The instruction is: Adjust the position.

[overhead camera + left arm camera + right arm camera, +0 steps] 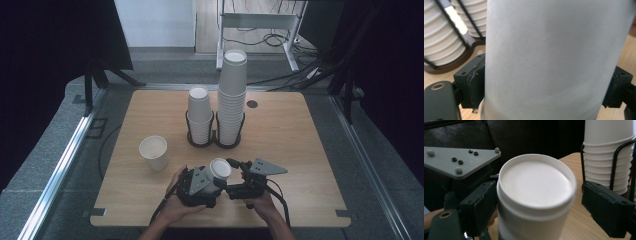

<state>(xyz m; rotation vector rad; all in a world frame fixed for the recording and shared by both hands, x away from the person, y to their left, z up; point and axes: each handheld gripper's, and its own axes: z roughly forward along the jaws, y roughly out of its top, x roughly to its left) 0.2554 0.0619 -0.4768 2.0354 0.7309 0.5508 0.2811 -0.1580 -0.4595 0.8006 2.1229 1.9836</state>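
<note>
White paper makes up most of what is on this light wooden table (300,150): an inverted white paper cup (219,172) sits at the near edge, base uppermost, held between the two hand-held tools. The left gripper (200,186) has its black jaws pressed flat against both sides of the cup's wall, and in the left gripper view the white wall (554,60) runs straight up between the two pads, touching each. The right gripper (245,180) comes in from the other side; in the right gripper view its jaws stand apart around the cup's rimmed base (536,185), the left one close against the wall and the right one clear of it with a gap. A single upright white paper cup (154,152) stands open-mouthed to the left. Farther back, a black wire double holder (214,137) carries a short stack of white cups (200,112) and a taller stack of white cups (233,95) side by side
</note>
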